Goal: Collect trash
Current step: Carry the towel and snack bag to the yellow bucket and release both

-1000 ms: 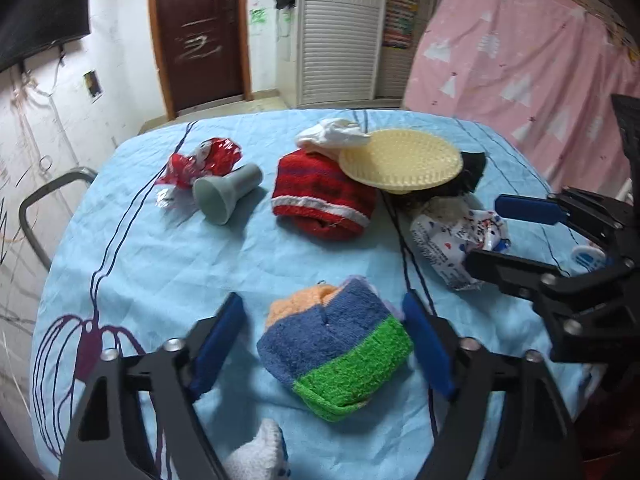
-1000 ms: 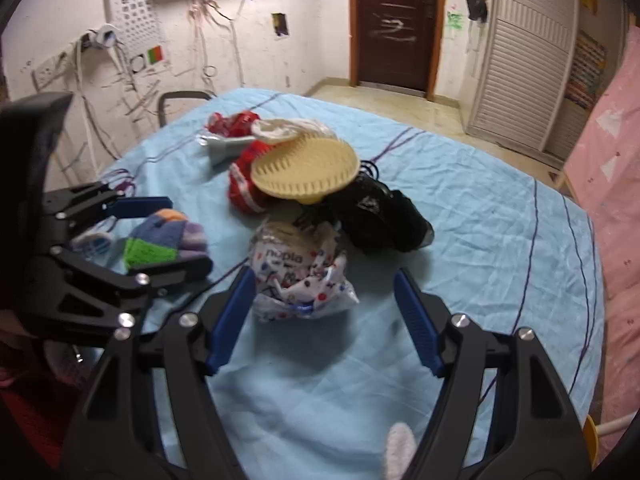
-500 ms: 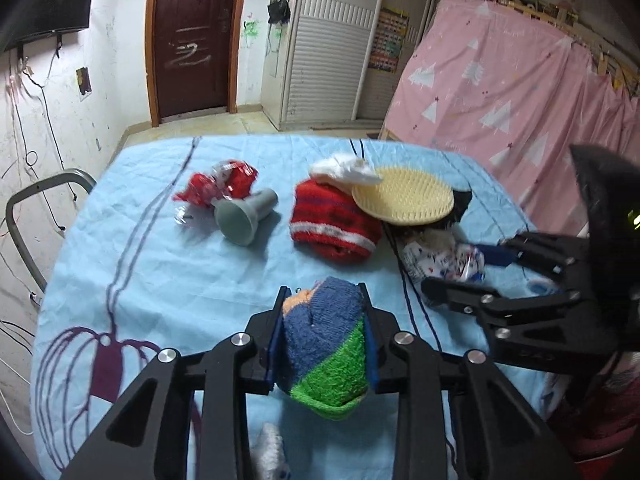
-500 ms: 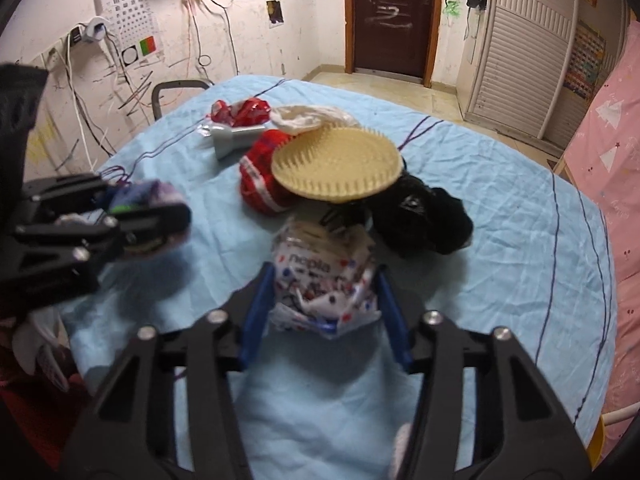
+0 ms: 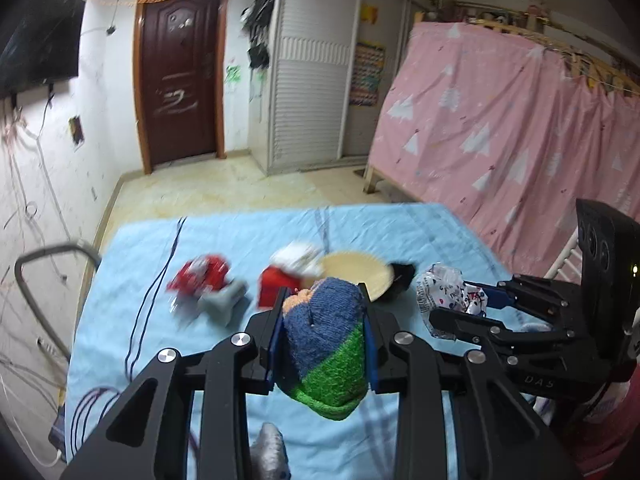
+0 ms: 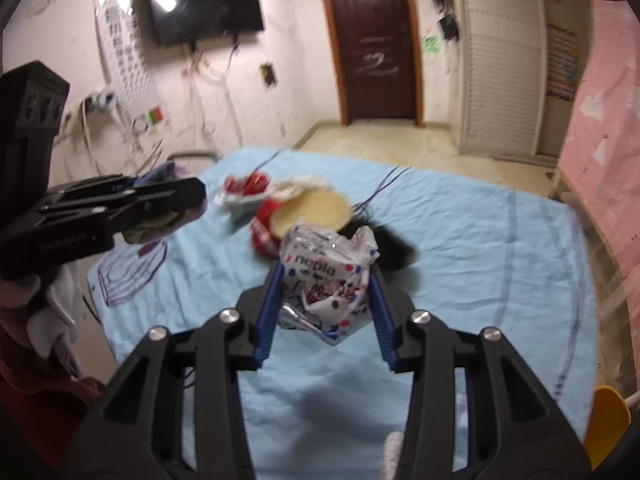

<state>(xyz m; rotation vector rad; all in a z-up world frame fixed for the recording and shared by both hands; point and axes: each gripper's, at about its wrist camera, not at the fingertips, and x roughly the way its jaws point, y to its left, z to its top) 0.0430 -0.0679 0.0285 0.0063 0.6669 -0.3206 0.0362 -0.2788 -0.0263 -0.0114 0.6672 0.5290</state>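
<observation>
The left tool (image 5: 324, 344) grips a blue, green and orange sock (image 5: 324, 340), lifted above the blue-covered bench (image 5: 140, 320). The right tool (image 6: 326, 300) clamps a crumpled printed wrapper (image 6: 326, 276), also raised off the bench. Beyond them lie a red wrapper (image 5: 200, 278), grey cup (image 5: 224, 304), red sock (image 5: 274, 286) and yellow brush (image 5: 356, 274).

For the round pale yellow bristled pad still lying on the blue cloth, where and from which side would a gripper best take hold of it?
Probably by its thin rim. The round pale yellow bristled pad lies tilted, propped on the red striped knit item, with its raised edge toward the black bundle. Come in low from that side and pinch across the edge; the flat, wide face offers nothing to close on from above.
</observation>
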